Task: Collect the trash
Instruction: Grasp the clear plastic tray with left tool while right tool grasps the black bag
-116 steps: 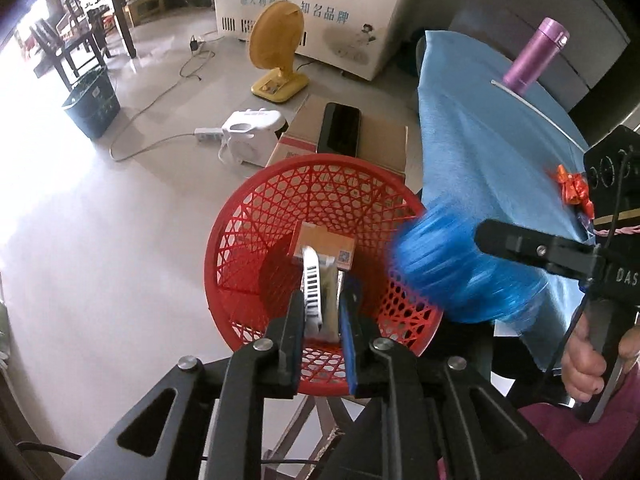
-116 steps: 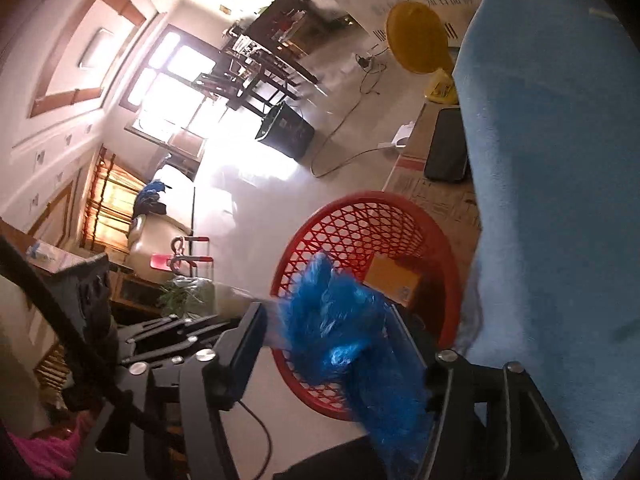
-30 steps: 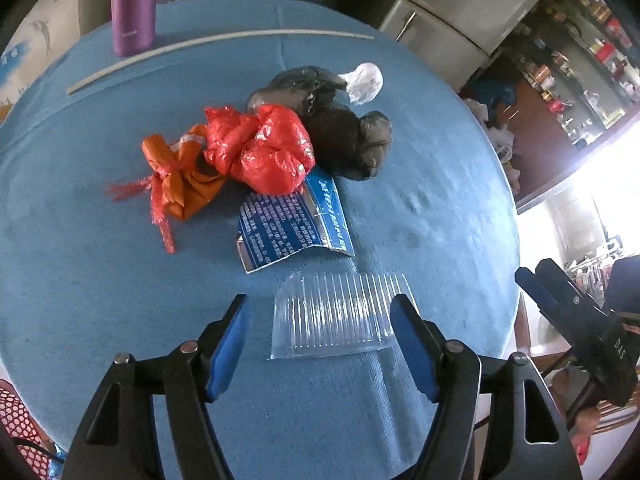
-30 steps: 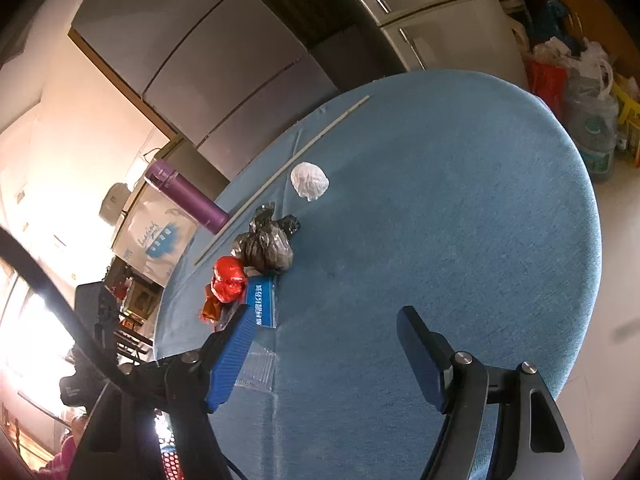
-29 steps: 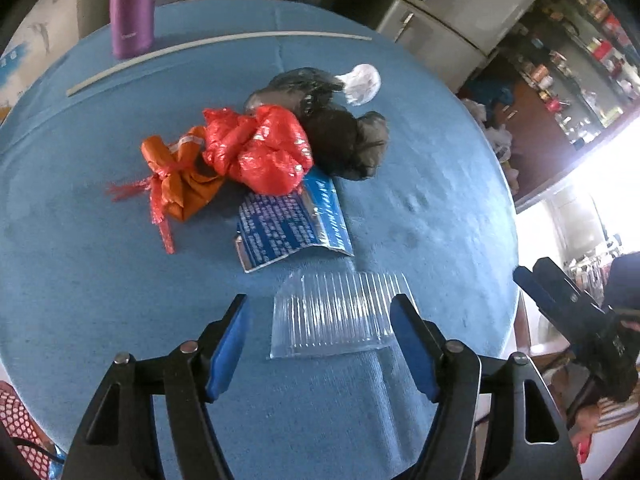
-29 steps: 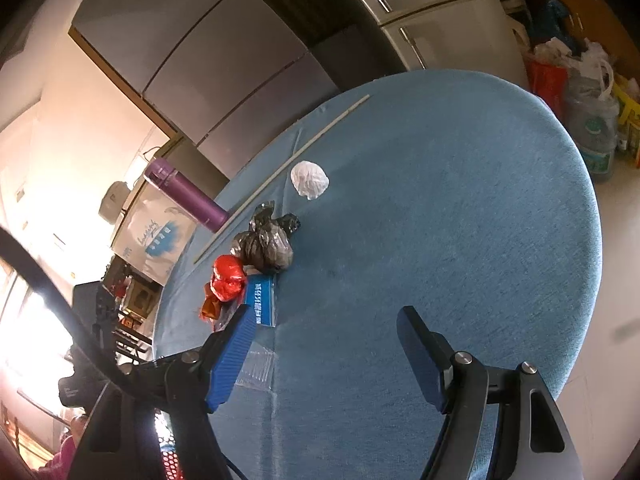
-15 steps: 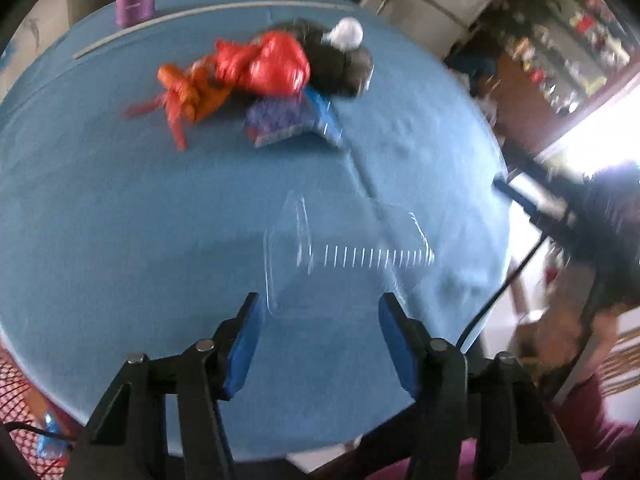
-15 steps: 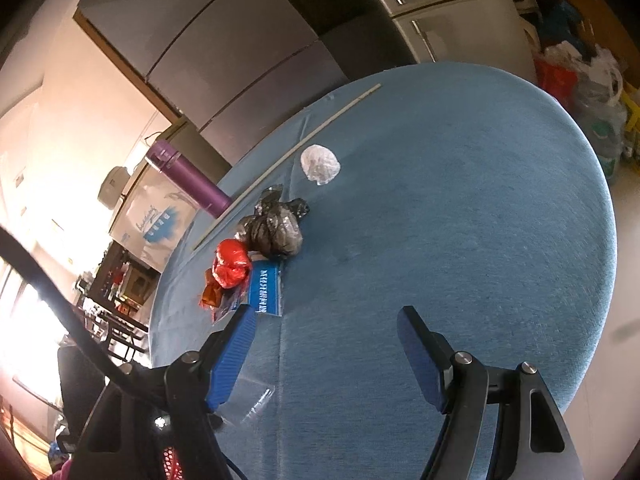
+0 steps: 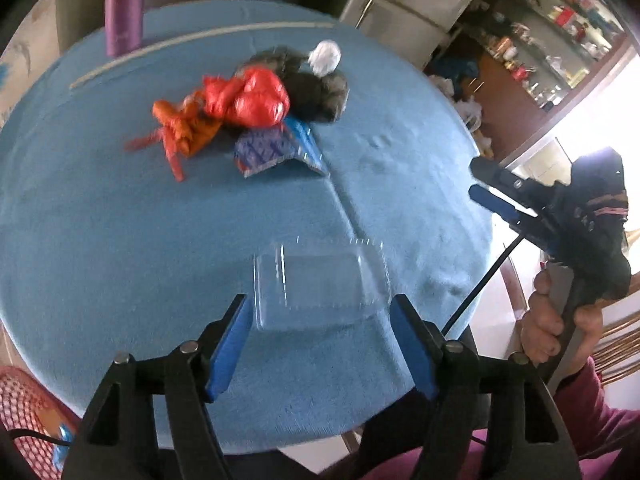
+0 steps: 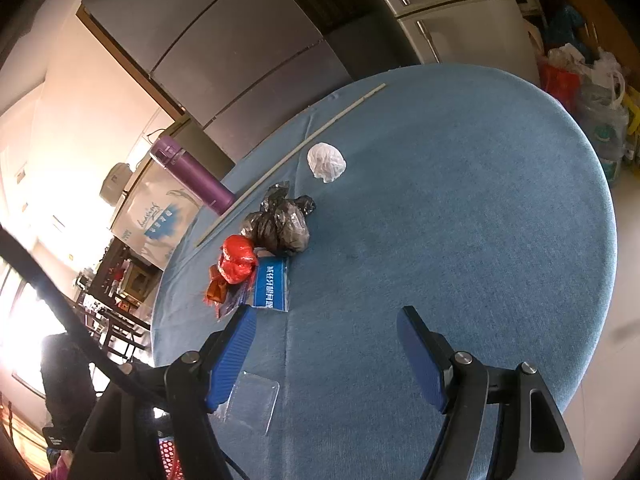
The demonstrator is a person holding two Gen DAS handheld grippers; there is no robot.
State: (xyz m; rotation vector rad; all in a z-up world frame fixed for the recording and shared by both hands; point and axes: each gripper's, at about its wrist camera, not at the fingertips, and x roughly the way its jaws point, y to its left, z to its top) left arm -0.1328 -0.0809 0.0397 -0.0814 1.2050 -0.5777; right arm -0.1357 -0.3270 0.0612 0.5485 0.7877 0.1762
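The clear ribbed plastic tray (image 9: 320,292) now lies near the front edge of the round table with the blue cloth (image 9: 100,220), between the two blue pads of the left gripper (image 9: 322,344). A second ago this tray was closer to the heap in the middle of the table, just in front of the blue printed wrapper (image 9: 276,148); now it is well apart from it. The left jaws closed a little on the tray and have just been opening again. In the left wrist view the pads do not seem to press on its sides, so the gripper is released, with the tray between the fingers.

It seems the tray was dragged toward the edge and then slipped, because clear thin plastic bends easily. So I judge this piece is not collected yet and needs a new grip.

The right gripper (image 10: 326,360) hangs open above the table and holds nothing; it has not moved in this second. The red crumpled plastic bag (image 10: 238,258), the orange bag (image 9: 186,128), the black plastic bag (image 10: 280,224) and the white crumpled ball (image 10: 326,162) wait untouched near the middle. The red mesh basket (image 9: 24,412) is visible below the front left edge of the table.
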